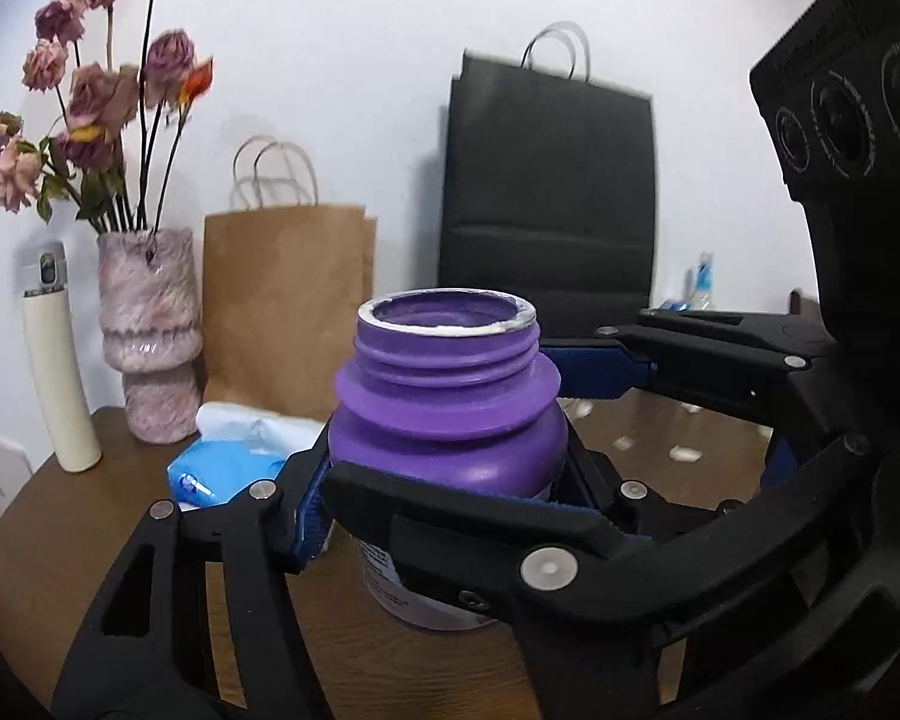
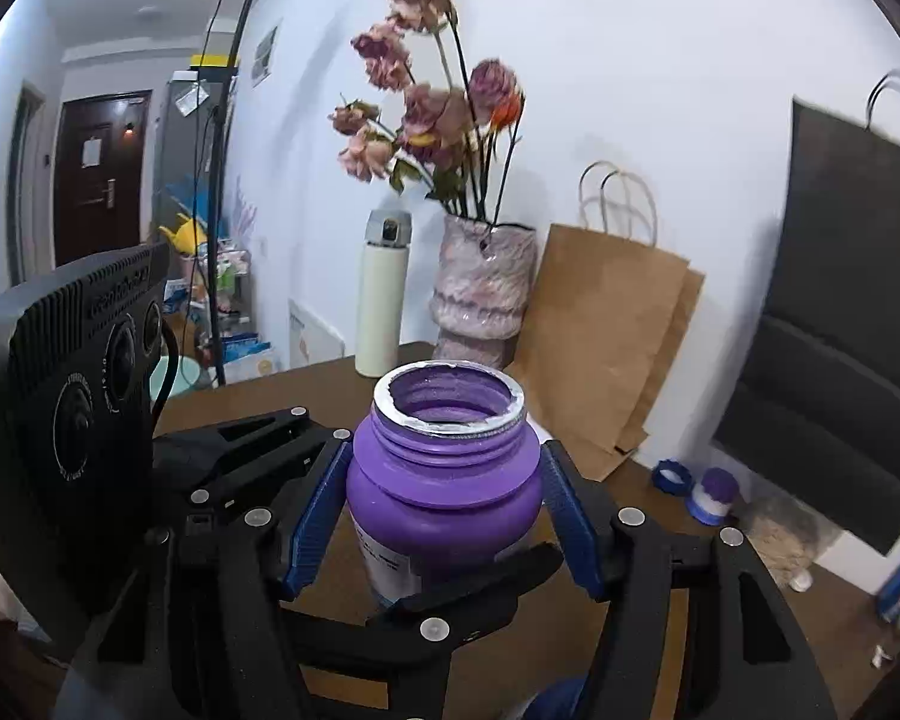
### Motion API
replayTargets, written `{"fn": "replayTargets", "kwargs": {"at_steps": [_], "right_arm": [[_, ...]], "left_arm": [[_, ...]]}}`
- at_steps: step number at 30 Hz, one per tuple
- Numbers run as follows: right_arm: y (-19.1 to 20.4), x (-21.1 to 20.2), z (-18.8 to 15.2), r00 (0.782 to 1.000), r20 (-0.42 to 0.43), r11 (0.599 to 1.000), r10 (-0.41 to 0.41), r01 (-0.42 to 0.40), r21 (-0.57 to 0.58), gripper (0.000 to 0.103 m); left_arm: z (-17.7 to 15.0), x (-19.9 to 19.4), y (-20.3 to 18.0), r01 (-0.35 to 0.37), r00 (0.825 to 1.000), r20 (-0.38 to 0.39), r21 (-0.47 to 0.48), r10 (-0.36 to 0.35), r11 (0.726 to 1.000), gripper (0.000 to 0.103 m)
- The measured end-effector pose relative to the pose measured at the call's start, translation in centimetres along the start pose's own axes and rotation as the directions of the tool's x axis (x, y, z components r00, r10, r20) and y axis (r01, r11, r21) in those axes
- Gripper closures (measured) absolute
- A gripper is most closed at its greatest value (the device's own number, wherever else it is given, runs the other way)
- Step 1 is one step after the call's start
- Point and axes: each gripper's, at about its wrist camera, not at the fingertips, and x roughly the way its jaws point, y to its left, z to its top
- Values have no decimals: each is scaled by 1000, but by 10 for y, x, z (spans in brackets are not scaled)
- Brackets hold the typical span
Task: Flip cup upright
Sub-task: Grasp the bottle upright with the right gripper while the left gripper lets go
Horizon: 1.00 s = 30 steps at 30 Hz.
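Note:
The cup is a purple plastic jar (image 1: 450, 438) with a threaded open mouth facing up, standing upright over the brown table; it also shows in the right wrist view (image 2: 444, 486). My left gripper (image 1: 444, 480) has its blue-padded fingers against both sides of the jar's body. My right gripper (image 2: 444, 516) clasps the same jar from the opposite side, blue pads (image 2: 315, 522) on each flank. In the left wrist view the right gripper's fingers (image 1: 606, 363) cross in front of and behind the jar. The jar's base is hidden by the fingers.
A pink vase with dried roses (image 1: 150, 330), a cream thermos (image 1: 54, 360), a brown paper bag (image 1: 288, 306) and a black paper bag (image 1: 546, 192) stand at the back of the table. Blue-white packaging (image 1: 222, 462) lies left of the jar. A small purple-capped bottle (image 2: 714, 495) stands at the right.

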Motion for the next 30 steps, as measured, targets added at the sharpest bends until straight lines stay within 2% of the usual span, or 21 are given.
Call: {"fn": "replayTargets", "kwargs": {"at_steps": [5,7,9,12,14,16,19,22,25,26,28,29,30], "right_arm": [[-17,26,-15,998,-31,999,48,-47,23,35],[-20,31,-19,998,-47,999,44,-42,26,35],[-17,29,-19,997,-64,999,-37,35,-26,35],[-9,18,-18,983,-91,984,-157,147,-105,34],[-11,12,-22,974,-107,977,-200,189,-100,34],[-18,7,-34,969,-140,979,-202,196,-55,34],[-36,4,-55,971,-182,984,-156,169,60,34],[-54,4,-80,971,-213,971,-108,148,185,35],[-64,6,-94,972,-222,960,-72,128,251,35],[-66,7,-97,973,-219,957,-68,126,261,35],[-67,7,-100,975,-211,955,-67,123,268,35],[-67,8,-102,972,-221,955,-82,140,263,35],[-66,8,-104,969,-228,955,-93,151,255,35]], "left_arm": [[-14,22,10,-21,999,-50,-28,19,999,44],[-18,29,11,-3,997,-77,-39,0,999,44],[-20,31,8,33,994,-98,-52,-37,998,44],[-24,30,-3,75,991,-107,-58,-81,995,44],[-26,31,-10,90,985,-138,-69,-99,994,44],[-32,34,-19,109,978,-168,-79,-121,991,44],[-41,43,-34,116,959,-251,-70,-130,991,44],[-51,55,-47,117,927,-351,-58,-130,991,44],[-58,63,-54,100,904,-412,-61,-116,993,43],[-59,62,-55,93,904,-413,-65,-112,994,42],[-60,59,-56,64,907,-414,-58,-82,996,29],[-62,57,-57,51,904,-422,-52,-68,997,16],[-62,57,-56,51,900,-429,-57,-71,997,13]]}}
